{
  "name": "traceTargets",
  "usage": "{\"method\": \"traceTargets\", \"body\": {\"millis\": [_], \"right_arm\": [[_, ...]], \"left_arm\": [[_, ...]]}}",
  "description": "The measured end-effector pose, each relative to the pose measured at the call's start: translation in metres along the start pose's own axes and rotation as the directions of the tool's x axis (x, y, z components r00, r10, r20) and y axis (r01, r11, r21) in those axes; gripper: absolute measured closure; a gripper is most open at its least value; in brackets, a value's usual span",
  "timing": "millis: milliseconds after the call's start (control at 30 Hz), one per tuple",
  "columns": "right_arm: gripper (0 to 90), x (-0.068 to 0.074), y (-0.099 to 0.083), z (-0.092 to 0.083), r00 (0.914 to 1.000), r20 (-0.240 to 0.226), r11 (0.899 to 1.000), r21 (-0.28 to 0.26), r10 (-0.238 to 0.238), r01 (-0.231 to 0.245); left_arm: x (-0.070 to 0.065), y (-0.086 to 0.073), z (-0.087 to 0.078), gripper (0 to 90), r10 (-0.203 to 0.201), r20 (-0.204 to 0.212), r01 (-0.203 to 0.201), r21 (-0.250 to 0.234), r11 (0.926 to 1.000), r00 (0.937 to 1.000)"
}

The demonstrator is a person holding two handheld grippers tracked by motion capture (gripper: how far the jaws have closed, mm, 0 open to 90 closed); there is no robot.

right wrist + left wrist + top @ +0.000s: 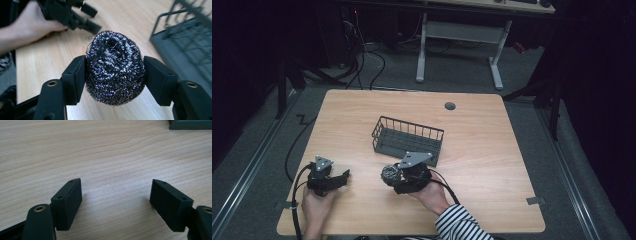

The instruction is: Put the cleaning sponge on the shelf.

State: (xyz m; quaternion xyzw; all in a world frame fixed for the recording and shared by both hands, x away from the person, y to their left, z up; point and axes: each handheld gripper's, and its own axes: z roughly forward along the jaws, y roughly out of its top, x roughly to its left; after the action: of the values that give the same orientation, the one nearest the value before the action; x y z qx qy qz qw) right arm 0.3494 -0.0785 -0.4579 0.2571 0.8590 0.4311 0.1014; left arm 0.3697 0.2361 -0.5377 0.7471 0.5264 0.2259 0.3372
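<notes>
The wooden table point(492, 150) carries everything here, so I place things against the wire basket point(408, 139) standing near its middle. The basket is dark grey, oblong, with an open top. Just in front of it, on the person's side, the right gripper point(390, 175) sits in a hand with a striped sleeve behind it, its grey 3-cornered plate close to the basket's front wall. In the right gripper view the 2 black jaws press on either side of a steel wool scourer point(115, 67), a round ball of shiny dark wire, and hold it clear above the table with the basket off to the right. Well to the left of the basket, near the table's front edge, the left gripper point(343, 176) rests in the other hand. Its jaws stand apart with only bare wood between them.
</notes>
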Motion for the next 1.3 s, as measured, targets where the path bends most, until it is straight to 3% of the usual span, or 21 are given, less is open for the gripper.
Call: {"method": "traceTargets", "body": {"millis": [400, 600, 933, 1100, 1300], "right_arm": [[38.2, -0.028, 0.005, -0.057, 0.9953, 0.087, 0.997, -0.075, 0.043, -0.037], [38.2, -0.053, 0.013, -0.078, 0.9853, 0.153, 0.994, -0.092, 0.077, -0.063], [38.1, -0.087, 0.017, -0.072, 0.9682, 0.206, 0.989, -0.065, 0.141, -0.13], [37.7, -0.107, 0.017, -0.058, 0.9511, 0.245, 0.982, -0.021, 0.188, -0.189], [37.1, -0.119, 0.016, -0.044, 0.9393, 0.268, 0.973, 0.021, 0.214, -0.228]], "left_arm": [[0.0, 0.0, 0.0, 26.2, 0.0, 0.0, 0.0, 0.0, 1.0, 1.0], [0.0, 0.0, 0.0, 26.2, 0.0, 0.0, 0.0, 0.0, 1.0, 1.0], [0.0, 0.0, 0.0, 26.2, 0.0, -0.001, 0.0, 0.0, 1.0, 1.0], [0.0, 0.0, 0.0, 26.2, 0.0, 0.0, 0.0, 0.0, 1.0, 1.0], [0.0, 0.0, 0.0, 26.2, 0.0, 0.0, 0.0, 0.0, 1.0, 1.0]]}}
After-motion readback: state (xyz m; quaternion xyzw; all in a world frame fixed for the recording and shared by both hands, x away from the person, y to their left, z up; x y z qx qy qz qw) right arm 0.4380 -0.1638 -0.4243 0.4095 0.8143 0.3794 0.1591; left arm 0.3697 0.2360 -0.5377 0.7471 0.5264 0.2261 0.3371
